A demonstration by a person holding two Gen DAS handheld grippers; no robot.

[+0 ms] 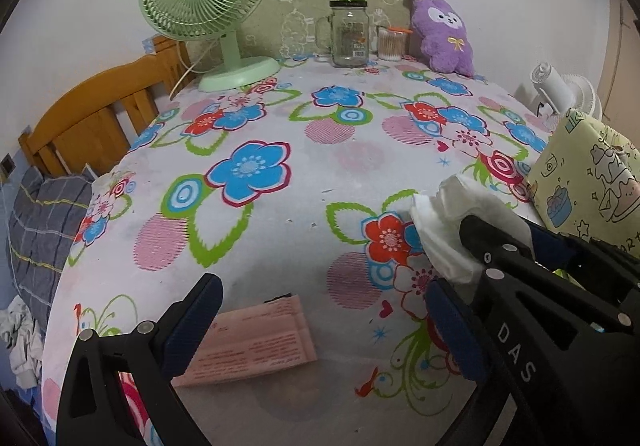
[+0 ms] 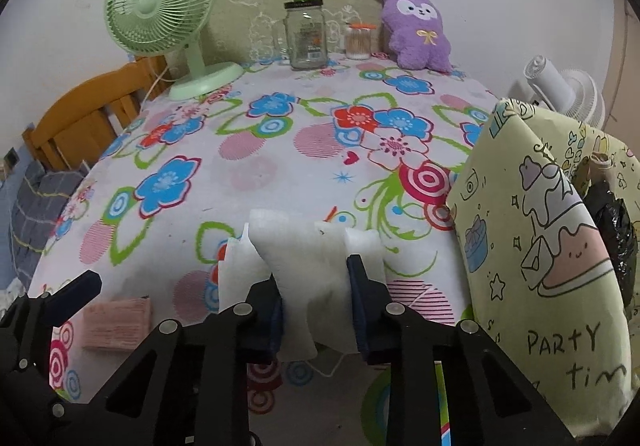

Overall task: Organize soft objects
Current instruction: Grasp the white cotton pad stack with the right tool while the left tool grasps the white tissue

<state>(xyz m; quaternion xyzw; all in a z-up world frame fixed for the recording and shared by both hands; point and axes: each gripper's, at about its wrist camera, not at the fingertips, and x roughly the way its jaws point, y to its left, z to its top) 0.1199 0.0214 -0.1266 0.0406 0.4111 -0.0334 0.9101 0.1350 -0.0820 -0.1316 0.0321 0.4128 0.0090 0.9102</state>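
My right gripper is shut on a white soft pad, folded and pinched between the blue pads, held just above the flowered table. The pad also shows in the left wrist view, with my right gripper on it. My left gripper is open and empty, low over the table, above a pink paper packet. That packet shows in the right wrist view, with a left finger beside it. A purple plush toy sits at the back of the table.
A yellow-green cartoon gift bag stands open at the right with black plastic inside. At the back stand a green fan, a glass jar mug and a cotton-swab jar. A white fan sits far right. A wooden bedframe is left.
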